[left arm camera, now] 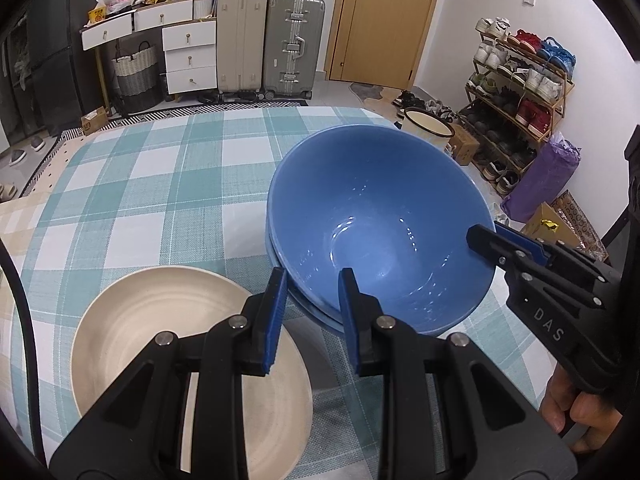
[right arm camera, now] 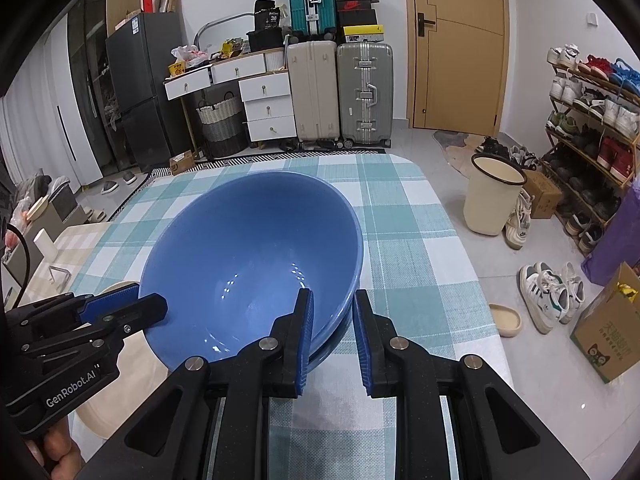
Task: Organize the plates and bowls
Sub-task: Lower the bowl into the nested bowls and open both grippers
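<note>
A blue bowl (left arm camera: pixel 380 220) sits tilted inside another blue bowl (left arm camera: pixel 316 312) on the checked tablecloth; the top bowl also shows in the right wrist view (right arm camera: pixel 248 264), with the lower bowl's rim (right arm camera: pixel 336 340) under it. A cream plate (left arm camera: pixel 132 340) lies left of the bowls, and its edge shows in the right wrist view (right arm camera: pixel 120 396). My left gripper (left arm camera: pixel 312 320) is open, its jaws straddling the bowls' near-left rim. My right gripper (right arm camera: pixel 332 336) is open, straddling the bowls' right rim; it shows in the left wrist view (left arm camera: pixel 496 240). The left gripper also shows in the right wrist view (right arm camera: pixel 132 304).
The table (right arm camera: pixel 408 240) carries a teal and white checked cloth. On the floor to the right stand a cream bin (right arm camera: pixel 494 196), shoes, a shoe rack (right arm camera: pixel 592 120) and a cardboard box (right arm camera: pixel 608 332). Suitcases (right arm camera: pixel 340 92) and drawers stand at the back.
</note>
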Demonstrator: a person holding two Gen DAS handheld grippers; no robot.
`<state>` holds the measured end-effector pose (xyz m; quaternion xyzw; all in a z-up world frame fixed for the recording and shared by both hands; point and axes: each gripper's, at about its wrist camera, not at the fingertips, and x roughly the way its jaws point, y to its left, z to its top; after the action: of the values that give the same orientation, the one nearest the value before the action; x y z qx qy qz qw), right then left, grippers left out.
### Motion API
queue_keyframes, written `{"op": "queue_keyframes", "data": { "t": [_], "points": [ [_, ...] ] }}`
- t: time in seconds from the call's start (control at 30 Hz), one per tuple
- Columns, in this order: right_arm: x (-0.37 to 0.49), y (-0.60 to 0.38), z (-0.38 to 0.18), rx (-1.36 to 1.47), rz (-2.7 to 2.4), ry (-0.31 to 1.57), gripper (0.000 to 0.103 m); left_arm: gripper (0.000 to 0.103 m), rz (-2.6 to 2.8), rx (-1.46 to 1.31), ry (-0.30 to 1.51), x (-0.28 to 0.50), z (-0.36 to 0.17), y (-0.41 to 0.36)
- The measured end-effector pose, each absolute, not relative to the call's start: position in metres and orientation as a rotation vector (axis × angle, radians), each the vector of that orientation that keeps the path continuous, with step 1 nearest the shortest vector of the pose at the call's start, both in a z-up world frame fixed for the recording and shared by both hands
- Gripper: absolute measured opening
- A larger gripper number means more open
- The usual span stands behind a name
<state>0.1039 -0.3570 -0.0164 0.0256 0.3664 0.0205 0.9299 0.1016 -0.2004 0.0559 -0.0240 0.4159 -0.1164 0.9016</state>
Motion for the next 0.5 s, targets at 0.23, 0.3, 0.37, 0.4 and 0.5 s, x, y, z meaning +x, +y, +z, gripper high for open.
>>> {"op": "queue_keyframes", "data": {
  "t": [0.23,0.3,0.37,0.4,0.5],
  "points": [
    [0.107,-0.360,-0.022,0.062,0.054,0.757,0.020,0.022,-0.251,-0.073,0.871,0.109,0.051,-0.191],
    [0.107,-0.361,-0.024,0.069,0.060,0.761,0.020,0.022,-0.252,-0.078,0.874,0.111,0.050,-0.189],
    [0.107,-0.363,-0.026,0.077,0.070,0.763,0.020,0.022,-0.254,-0.076,0.874,0.112,0.050,-0.188],
    [0.107,-0.364,-0.027,0.080,0.072,0.765,0.020,0.022,-0.255,-0.075,0.873,0.112,0.049,-0.189],
    [0.108,-0.366,-0.028,0.090,0.075,0.768,0.020,0.022,-0.254,-0.076,0.876,0.112,0.049,-0.189]
  ]
}}
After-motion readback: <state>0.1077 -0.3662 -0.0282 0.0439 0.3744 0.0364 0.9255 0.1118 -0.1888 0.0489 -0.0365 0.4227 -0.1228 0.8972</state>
